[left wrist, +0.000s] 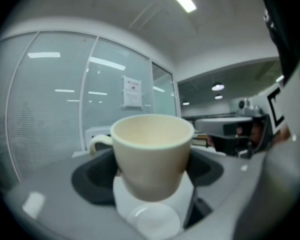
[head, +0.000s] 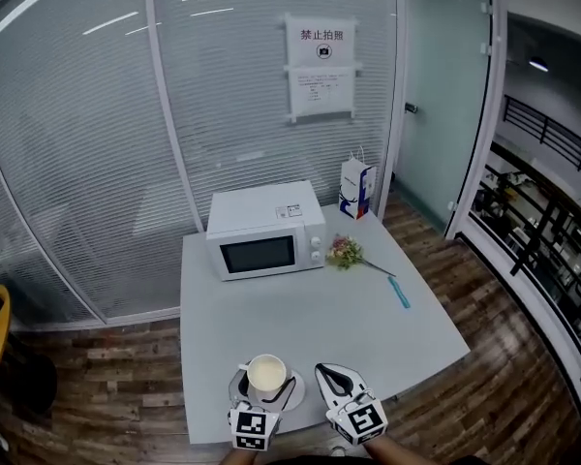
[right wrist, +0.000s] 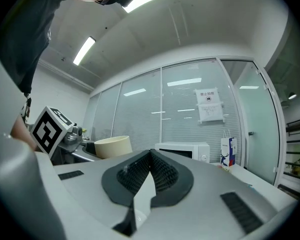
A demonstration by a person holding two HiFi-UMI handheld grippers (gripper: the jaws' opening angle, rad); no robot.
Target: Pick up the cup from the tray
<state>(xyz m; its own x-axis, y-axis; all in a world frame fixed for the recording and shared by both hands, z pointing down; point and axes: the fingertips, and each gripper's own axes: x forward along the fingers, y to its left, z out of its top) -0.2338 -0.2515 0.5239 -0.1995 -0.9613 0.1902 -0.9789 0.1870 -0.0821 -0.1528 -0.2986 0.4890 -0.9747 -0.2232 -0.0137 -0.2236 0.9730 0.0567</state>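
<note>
Your left gripper [left wrist: 152, 176] clamps the cup [head: 266, 371] by its walls at the tray [head: 234, 387]. It is likely light, slick and breakable. Your right gripper [right wrist: 149, 176] is closed and empty.

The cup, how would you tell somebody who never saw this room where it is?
Find the white table with the microwave at its far end. At its near edge is a round grey tray, and the cup is there, between the left gripper's jaws. It is the only cream thing: round, open on top, with a handle.
</note>
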